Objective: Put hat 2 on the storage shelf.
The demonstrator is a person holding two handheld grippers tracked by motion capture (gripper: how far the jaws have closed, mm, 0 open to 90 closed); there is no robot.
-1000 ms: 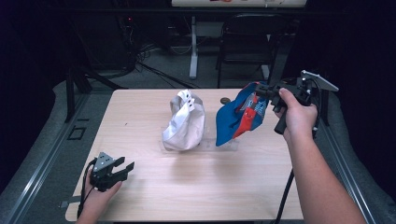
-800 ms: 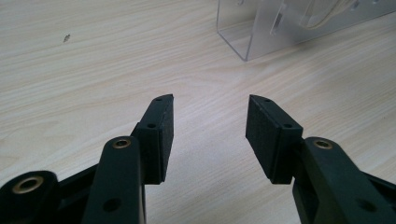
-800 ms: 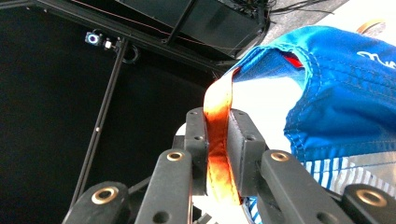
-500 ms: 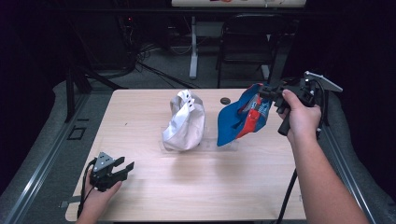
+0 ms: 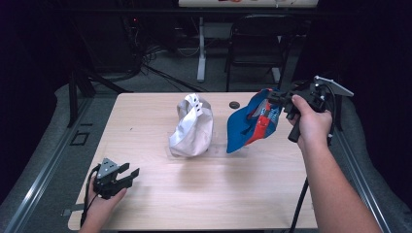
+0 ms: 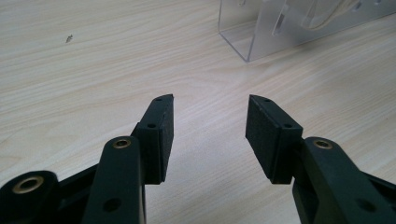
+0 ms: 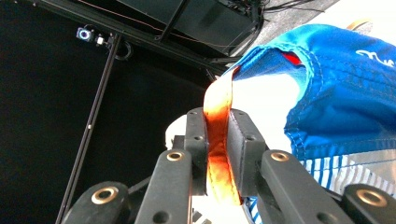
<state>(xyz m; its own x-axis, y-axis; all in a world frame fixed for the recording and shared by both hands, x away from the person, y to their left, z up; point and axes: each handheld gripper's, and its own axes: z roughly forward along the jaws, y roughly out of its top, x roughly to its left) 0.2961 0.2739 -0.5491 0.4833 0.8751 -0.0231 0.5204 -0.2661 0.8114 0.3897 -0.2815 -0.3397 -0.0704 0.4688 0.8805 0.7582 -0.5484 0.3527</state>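
Observation:
A blue cap (image 5: 250, 124) with red and white striped lining hangs above the right half of the wooden table (image 5: 218, 194). My right gripper (image 5: 277, 99) is shut on its orange strap (image 7: 219, 140), which is pinched flat between the two pads, and the blue fabric (image 7: 345, 93) spreads out beyond them. A white cap (image 5: 192, 128) sits upright on a clear plastic stand (image 6: 280, 28) in the middle of the table. My left gripper (image 5: 128, 175) rests low at the table's front left corner, open (image 6: 210, 105), with bare wood between its jaws.
A small black disc (image 5: 234, 104) lies on the table's far edge, between the two caps. A dark folding chair (image 5: 262, 43) and a white table leg (image 5: 200, 48) stand on the floor behind the table. A metal rail (image 5: 43, 179) runs along the left side.

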